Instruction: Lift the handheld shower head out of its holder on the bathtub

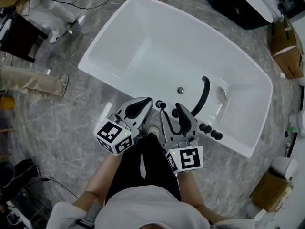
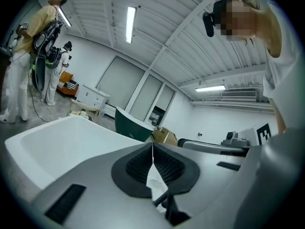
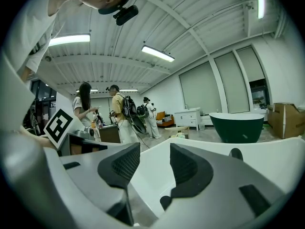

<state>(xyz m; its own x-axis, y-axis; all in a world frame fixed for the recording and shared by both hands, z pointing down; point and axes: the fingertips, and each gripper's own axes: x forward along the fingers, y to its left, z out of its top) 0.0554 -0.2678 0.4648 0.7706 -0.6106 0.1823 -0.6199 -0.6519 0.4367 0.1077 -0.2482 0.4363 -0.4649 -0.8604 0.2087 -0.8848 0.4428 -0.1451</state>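
R hand-held gripper near-level, jaws apart.

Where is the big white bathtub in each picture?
Head view: bathtub fills the upper middle.
Left gripper view: bathtub at lower left, beyond the jaws.
Right gripper view: bathtub at bottom centre, between the jaws.
Shared landmark: dark green tub, behind it in both gripper views.

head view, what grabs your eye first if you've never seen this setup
The big white bathtub fills the middle of the head view, set diagonally on a grey stone-look floor. On its near right ledge rests the curved black shower head. Just below it, at the tub's near edge, the left gripper, jaws together, and the right gripper, jaws apart and empty, point toward the tub.
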